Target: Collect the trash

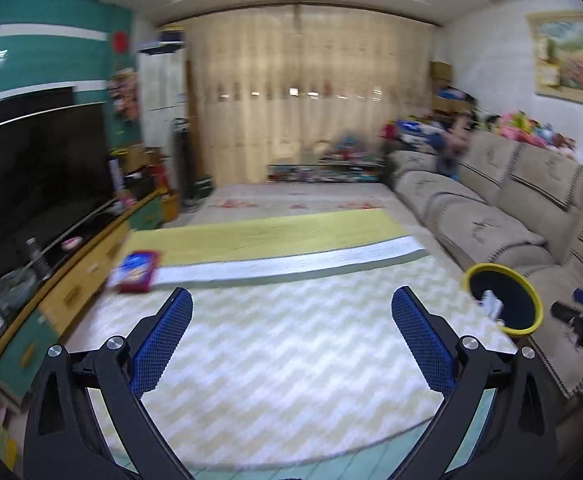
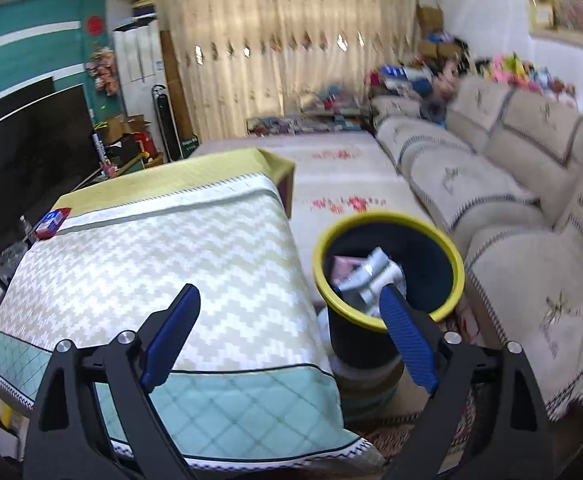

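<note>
Left wrist view first: the left gripper [image 1: 291, 312] hangs above the cloth-covered surface [image 1: 275, 344] with its blue fingers [image 1: 167, 336] spread wide and nothing between them. The one piece of trash I can pick out on top is the red and blue packet [image 1: 136, 271], lying flat at the far left corner, well apart from the fingers. My read is that this packet is the next pickup. To do it well, come in low over the cloth, straddle a short edge of the packet and close firmly, because a flat wrapper can slide on fabric. The yellow-rimmed bin [image 1: 503, 304] sits off the right edge, beside the sofa [image 1: 487, 228].

Now the right wrist view: the right gripper [image 2: 289, 312] is also wide open and empty, poised near the surface's right edge with one finger [image 2: 405, 340] overlapping the bin's rim. The bin [image 2: 387, 268] stands on the floor just beside the surface and already holds a pink box and crumpled silvery-white wrappers. The packet [image 2: 51, 222] shows at the far left corner here too
</note>
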Demonstrator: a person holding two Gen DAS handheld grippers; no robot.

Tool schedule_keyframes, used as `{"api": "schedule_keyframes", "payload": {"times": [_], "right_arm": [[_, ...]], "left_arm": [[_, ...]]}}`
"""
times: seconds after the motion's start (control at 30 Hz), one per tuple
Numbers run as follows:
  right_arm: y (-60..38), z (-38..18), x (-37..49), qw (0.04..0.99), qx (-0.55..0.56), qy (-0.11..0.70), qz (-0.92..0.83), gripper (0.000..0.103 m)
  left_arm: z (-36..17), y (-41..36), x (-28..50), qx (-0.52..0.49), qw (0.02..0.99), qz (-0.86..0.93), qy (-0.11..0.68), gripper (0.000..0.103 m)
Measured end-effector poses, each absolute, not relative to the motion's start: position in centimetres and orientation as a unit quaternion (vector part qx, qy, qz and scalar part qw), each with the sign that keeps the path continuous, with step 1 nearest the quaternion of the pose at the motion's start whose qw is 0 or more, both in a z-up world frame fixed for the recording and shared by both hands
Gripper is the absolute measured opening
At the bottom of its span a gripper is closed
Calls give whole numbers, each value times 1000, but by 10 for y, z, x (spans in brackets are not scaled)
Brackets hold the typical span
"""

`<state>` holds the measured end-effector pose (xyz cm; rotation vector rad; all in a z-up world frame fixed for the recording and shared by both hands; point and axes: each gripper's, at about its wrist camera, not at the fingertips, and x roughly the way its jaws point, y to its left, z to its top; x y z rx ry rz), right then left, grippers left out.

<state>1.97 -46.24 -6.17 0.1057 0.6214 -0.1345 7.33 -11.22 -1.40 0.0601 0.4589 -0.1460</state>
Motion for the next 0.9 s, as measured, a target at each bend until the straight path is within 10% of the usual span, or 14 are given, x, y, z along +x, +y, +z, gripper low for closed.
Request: {"api": "schedule_keyframes", "payload": {"times": [0.9], "right_arm": [[-408, -19, -30, 967, 21, 252, -38, 94]], "left_arm": [[3, -67, -12, -16, 978, -59, 200, 98]]}}
